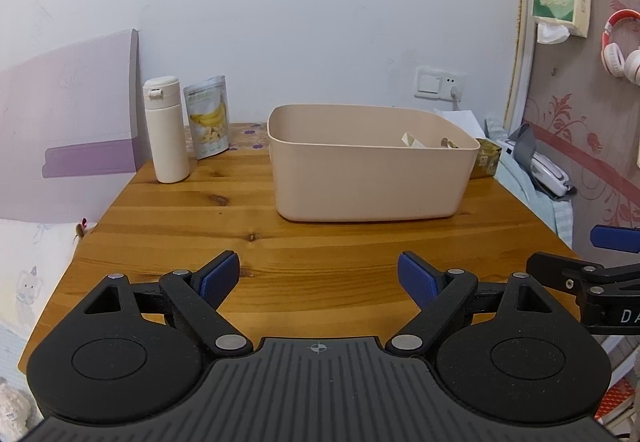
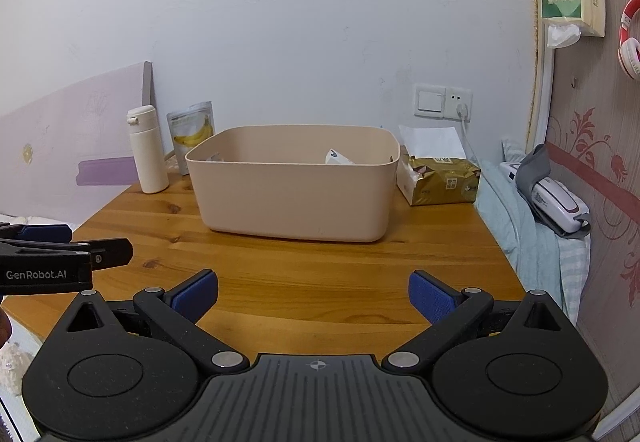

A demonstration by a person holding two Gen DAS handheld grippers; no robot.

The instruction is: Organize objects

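Left wrist view: left gripper [image 1: 319, 278] hangs over the near bench [image 1: 256, 242], fingers [image 1: 219, 279] spread wide, nothing between them.
Right wrist view: right gripper [image 2: 313, 296] likewise wide apart and empty over the near edge; both are well apart from every object.
Bin: beige bin [image 1: 368, 178] sits mid-bench toward the wall, a few small items inside, too hidden to name.
Bottle: white bottle [image 1: 166, 130] stands upright at the far left corner, just beside the bin's left.
Bottle handling: likely rigid, smooth and slippery; weight depends on its fill, which I cannot tell. Best gripped across the mid-body, below the flip lid.
Pouch: banana-print pouch [image 1: 209, 117] stands just behind the bottle, near the wall.
Pouch handling: probably light, soft and crinkly; pinch the flat upper part.
Tissue pack: gold pack [image 2: 440, 178] lies right of the bin, touching or nearly so; soft and light, so grip across its width.
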